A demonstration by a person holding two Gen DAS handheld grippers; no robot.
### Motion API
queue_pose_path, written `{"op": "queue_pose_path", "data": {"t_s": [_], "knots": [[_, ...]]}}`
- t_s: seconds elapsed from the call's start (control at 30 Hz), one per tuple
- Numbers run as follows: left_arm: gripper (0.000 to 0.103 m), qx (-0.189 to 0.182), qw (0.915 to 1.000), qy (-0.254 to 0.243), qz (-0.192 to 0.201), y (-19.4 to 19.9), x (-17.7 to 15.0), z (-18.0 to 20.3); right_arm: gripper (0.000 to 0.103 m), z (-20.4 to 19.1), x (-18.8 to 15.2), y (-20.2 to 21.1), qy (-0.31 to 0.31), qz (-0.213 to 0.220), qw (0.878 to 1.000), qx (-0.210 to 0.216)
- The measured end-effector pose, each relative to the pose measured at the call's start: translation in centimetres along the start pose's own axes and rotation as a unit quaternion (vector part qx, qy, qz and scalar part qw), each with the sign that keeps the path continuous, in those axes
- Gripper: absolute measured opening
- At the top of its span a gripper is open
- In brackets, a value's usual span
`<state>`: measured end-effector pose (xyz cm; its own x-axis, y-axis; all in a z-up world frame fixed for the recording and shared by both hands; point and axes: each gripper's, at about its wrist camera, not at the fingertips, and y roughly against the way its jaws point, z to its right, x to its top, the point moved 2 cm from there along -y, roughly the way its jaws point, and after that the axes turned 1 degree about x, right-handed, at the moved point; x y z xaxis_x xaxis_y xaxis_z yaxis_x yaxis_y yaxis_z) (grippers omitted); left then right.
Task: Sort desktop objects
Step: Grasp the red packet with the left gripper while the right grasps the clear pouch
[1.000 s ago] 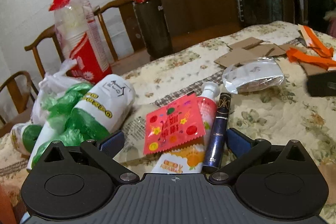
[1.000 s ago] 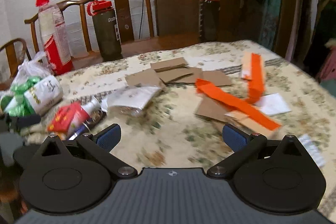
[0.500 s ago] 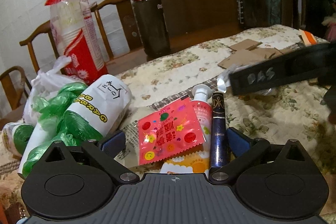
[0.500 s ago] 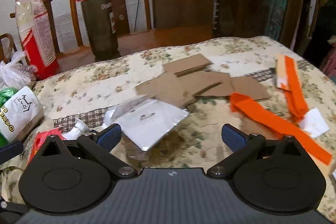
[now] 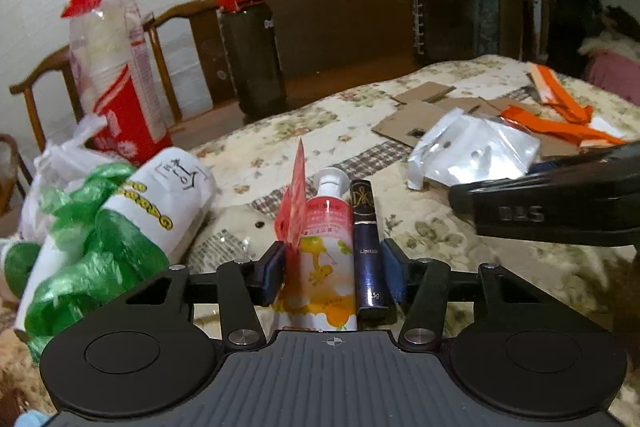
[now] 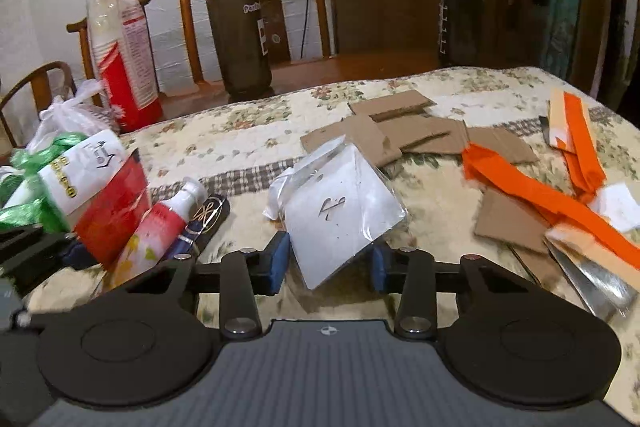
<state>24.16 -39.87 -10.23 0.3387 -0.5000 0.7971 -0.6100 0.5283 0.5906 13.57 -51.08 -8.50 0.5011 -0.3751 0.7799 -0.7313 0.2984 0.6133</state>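
On a table covered with a floral quilt (image 6: pixel 248 139), two handheld grippers are working side by side. The left gripper (image 5: pixel 334 269) has just been closing its jaws and is now squeezing three things at once: a red sachet (image 5: pixel 294 205) folded up on edge against its left pad, a squeeze tube with a white cap (image 5: pixel 326 231), and a dark blue lipstick (image 5: pixel 366 247) against its right pad. The right gripper (image 6: pixel 330 261) has also just been closing; a clear plastic pouch holding a white card (image 6: pixel 340 211) is sitting between its jaws, with the pads at or very near its lower edges, though I cannot tell whether they are pressing it yet. Risks, as I judge them: the round lipstick may be rolling out of a three-item pinch, the thin sachet may be slipping free, and the glossy pouch may be sliding or crumpling in a corner hold. The grippers are near each other and could be bumping. As for containers, a green-and-white plastic bag (image 5: pixel 104 227) is lying at the left, bulging with contents I cannot identify, and a tall clear sleeve with a red top (image 6: pixel 120 43) seems to be holding stacked disposable cups. Two dark bottles with red lids (image 6: pixel 240 35) are standing behind; their contents are hidden.
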Motion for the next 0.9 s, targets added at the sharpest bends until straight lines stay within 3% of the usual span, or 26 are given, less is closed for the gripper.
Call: {"op": "queue_pose_path", "data": {"t_s": [0.4, 0.43, 0.53, 0.73, 0.9], "knots": [[0.050, -0.005, 0.9999, 0.013, 0.001, 5.7, -3.1, 0.5, 0.045, 1.7, -2.7, 5.6, -0.034, 0.005, 0.999, 0.025], [0.046, -0.002, 0.9999, 0.011, 0.004, 6.3, -3.3, 0.5, 0.045, 1.8, -2.9, 6.3, -0.037, 0.008, 0.999, 0.028], [0.017, 0.001, 0.9997, 0.003, 0.024, 8.8, -3.2, 0.9, 0.045, 1.7, -3.2, 8.1, -0.035, 0.015, 0.999, 0.035], [0.016, 0.013, 0.9995, 0.002, 0.030, 12.3, -3.5, 1.4, 0.044, 0.7, -3.8, 11.6, -0.028, 0.028, 0.998, 0.048], [0.019, 0.032, 0.9994, 0.013, 0.008, 12.4, -5.3, 0.4, 0.044, -0.1, -4.6, 13.2, -0.021, 0.030, 0.998, 0.056]]}}
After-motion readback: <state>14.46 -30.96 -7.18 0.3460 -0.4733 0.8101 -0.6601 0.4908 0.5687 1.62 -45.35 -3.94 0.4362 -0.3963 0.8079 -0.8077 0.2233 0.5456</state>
